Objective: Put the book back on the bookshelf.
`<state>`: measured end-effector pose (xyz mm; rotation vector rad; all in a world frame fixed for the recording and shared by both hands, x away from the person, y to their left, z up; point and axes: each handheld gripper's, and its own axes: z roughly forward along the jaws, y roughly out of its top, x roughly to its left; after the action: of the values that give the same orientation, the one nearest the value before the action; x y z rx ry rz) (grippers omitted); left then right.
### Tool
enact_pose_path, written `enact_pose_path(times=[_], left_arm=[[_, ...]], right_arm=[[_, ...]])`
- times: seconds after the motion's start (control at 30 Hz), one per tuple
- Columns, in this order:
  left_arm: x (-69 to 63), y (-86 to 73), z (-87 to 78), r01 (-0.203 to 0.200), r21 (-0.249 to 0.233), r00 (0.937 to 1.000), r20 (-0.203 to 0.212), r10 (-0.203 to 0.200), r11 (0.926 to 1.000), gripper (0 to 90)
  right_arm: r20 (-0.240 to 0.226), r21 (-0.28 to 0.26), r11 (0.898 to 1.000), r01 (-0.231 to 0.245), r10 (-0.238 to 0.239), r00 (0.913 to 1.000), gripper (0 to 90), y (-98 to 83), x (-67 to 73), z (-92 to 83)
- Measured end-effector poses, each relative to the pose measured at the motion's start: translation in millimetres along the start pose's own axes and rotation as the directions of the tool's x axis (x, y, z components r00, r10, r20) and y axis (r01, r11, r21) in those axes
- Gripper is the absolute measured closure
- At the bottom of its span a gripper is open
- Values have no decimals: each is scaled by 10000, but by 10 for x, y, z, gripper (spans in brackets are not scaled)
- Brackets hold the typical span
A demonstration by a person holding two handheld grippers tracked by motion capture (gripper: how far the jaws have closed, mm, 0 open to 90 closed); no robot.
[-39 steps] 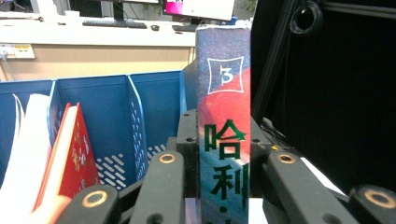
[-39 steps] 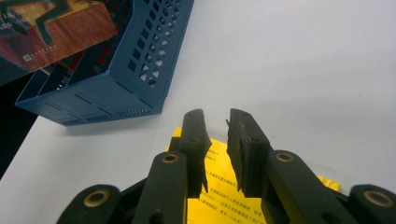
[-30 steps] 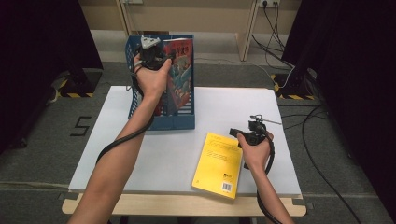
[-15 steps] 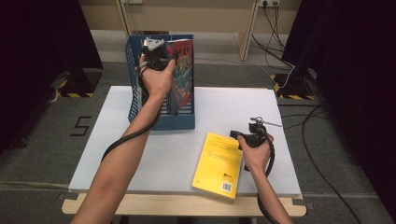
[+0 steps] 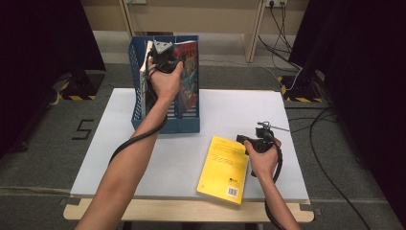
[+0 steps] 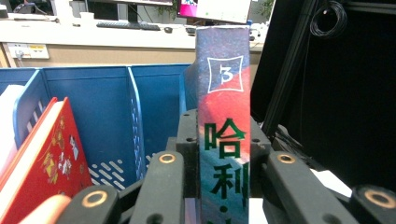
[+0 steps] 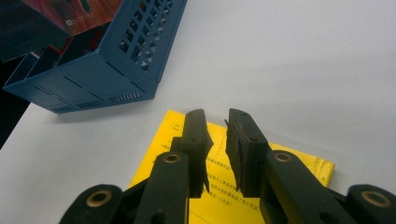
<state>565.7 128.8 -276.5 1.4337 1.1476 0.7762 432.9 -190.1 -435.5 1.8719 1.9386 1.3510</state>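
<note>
My left gripper point(image 5: 163, 53) is shut on a red and blue book point(image 5: 188, 72), held upright over the blue file rack point(image 5: 165, 125) at the back left of the table. In the left gripper view the book's spine point(image 6: 223, 84) stands between the jaws of the left gripper point(image 6: 223, 140), with a white "3" and green characters on it. A yellow book point(image 5: 225, 167) lies flat near the table's front edge. My right gripper point(image 5: 242, 140) hovers at its far right corner. Its jaws point(image 7: 217, 122) stand slightly apart above the yellow cover point(image 7: 303, 168), with nothing between them.
The rack has several compartments point(image 6: 156, 107). A red book point(image 6: 51, 154) leans in one at the left, beside a white one point(image 5: 146, 72). The white table point(image 5: 143, 158) has bare surface between the rack and the yellow book. Cables point(image 5: 287, 28) lie on the floor behind.
My left hand has shifted the held book slightly right and down over the rack. The right gripper and the yellow book have stayed where they were.
</note>
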Motion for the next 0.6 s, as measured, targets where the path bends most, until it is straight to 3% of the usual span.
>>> enact_pose_path(times=[0.6], left_arm=[[13,-110,152,-64,-195,10000,36,65,9998,743]], right_arm=[[25,-74,10000,60,-59,10000,780,-19,-49,-24]])
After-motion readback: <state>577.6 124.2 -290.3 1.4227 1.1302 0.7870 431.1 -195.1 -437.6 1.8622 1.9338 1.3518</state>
